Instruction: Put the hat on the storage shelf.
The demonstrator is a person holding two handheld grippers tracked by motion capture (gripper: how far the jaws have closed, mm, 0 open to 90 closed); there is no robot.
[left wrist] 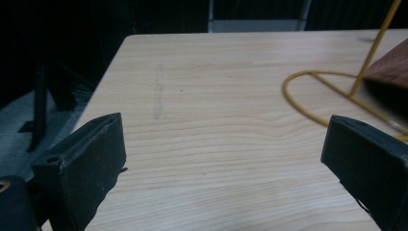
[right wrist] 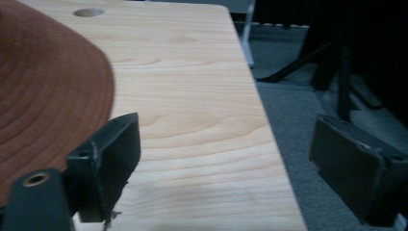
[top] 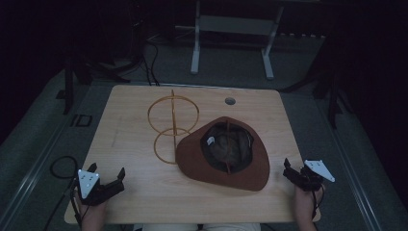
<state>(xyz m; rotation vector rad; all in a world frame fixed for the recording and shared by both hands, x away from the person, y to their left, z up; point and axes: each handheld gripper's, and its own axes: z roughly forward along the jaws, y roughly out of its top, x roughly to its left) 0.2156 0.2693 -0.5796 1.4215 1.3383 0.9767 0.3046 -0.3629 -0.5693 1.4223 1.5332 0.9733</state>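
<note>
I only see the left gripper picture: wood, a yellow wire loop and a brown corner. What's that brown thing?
Observer: A brown hat, lying upside down on the table.
Operator: Is the wire loop part of something?
Observer: Yes, a yellow wire stand with two rings, touching the hat's brim.
Operator: Where's the other gripper?
Observer: The right gripper is by the table's right edge, jaws open, holding nothing.

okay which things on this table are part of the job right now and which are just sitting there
Part of the job:
brown hat, lying upside down
yellow wire stand
left claw and right claw, both open and empty

Just there:
round hole in the table
</note>
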